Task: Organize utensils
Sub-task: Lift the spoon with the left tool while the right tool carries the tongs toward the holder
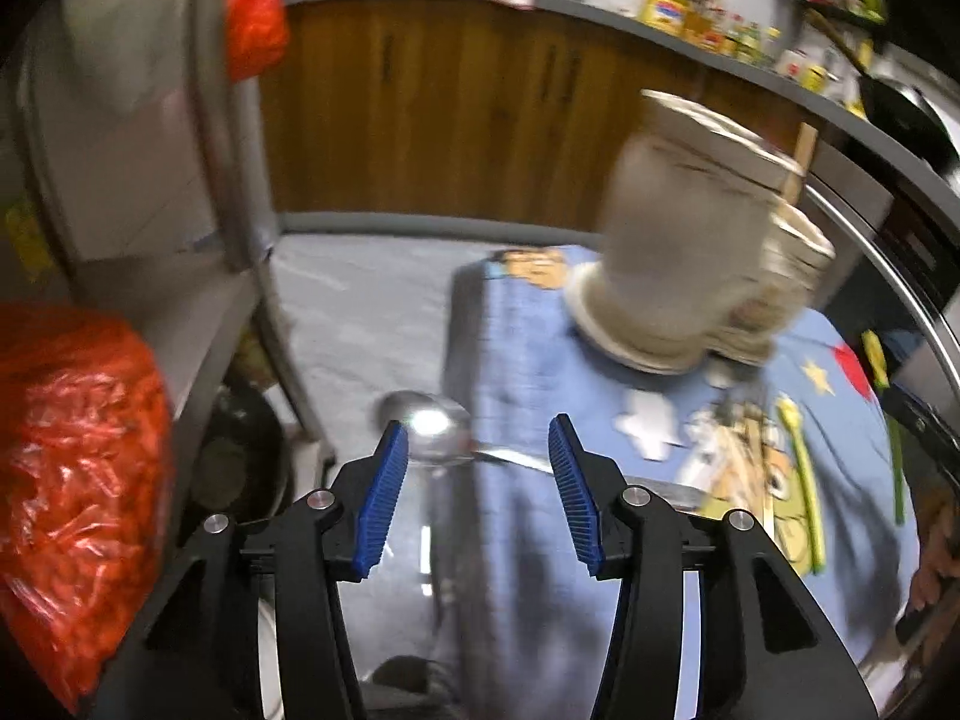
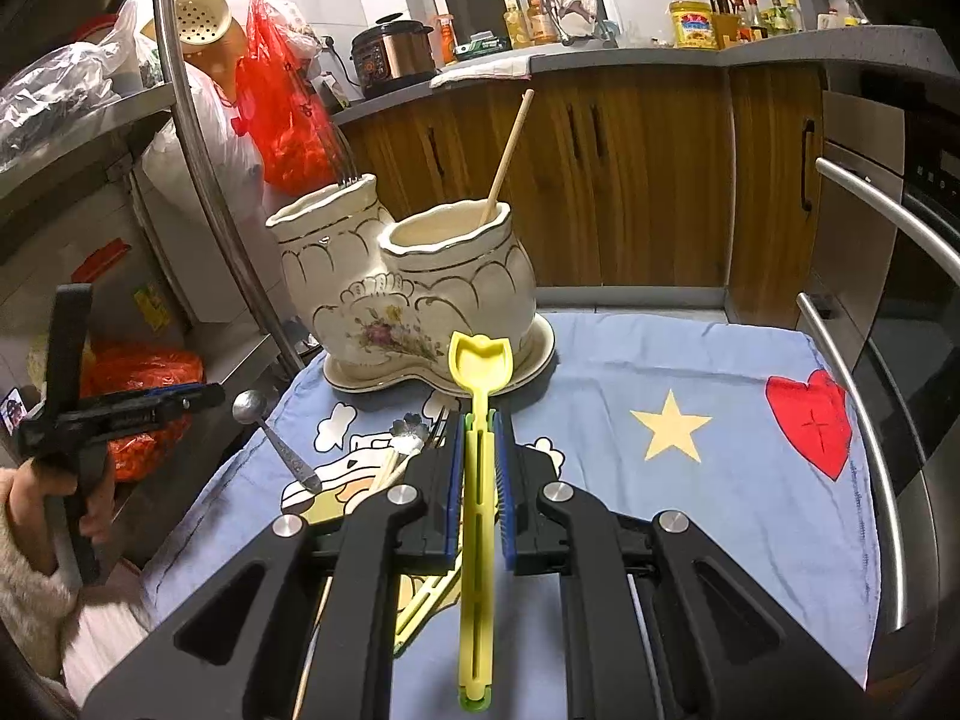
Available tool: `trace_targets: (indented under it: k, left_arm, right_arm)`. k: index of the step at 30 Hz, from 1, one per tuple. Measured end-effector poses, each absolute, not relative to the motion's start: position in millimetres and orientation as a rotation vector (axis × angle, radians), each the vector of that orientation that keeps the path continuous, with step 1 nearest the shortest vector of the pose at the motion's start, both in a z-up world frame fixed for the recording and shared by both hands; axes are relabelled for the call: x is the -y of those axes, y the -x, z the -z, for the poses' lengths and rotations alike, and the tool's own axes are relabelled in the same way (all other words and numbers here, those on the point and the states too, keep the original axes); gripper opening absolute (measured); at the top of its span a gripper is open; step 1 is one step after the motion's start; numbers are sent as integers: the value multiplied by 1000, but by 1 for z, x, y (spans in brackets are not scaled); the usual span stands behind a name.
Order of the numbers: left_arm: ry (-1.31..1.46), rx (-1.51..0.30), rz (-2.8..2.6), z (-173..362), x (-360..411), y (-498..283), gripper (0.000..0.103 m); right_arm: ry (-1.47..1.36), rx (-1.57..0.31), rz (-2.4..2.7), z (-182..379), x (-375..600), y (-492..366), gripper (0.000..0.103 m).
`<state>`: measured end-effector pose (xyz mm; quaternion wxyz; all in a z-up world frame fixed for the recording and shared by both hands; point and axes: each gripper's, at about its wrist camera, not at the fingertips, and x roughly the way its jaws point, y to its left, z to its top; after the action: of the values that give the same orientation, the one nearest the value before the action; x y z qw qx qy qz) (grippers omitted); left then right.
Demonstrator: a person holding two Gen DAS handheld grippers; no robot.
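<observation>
A blue cartoon cloth (image 2: 690, 372) covered the table, wooden cabinets (image 2: 630, 174) behind; the cream two-pot holder (image 2: 414, 294) stood at its far edge; the right gripper (image 2: 478, 474) clenched a yellow spoon (image 2: 480, 372); the left gripper (image 1: 477, 468) hung released above a metal spoon (image 1: 429, 427) at the cloth's edge.
</observation>
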<state>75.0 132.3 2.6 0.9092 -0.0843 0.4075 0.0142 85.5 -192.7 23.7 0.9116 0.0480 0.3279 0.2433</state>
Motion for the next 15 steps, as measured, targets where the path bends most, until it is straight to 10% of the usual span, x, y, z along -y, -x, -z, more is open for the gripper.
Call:
trace_targets:
  k: [15]
  left_arm:
    - [524,-916,81,53,-187,-108,60]
  right_arm:
    - [-99,-684,-511,-21,189,-88,10]
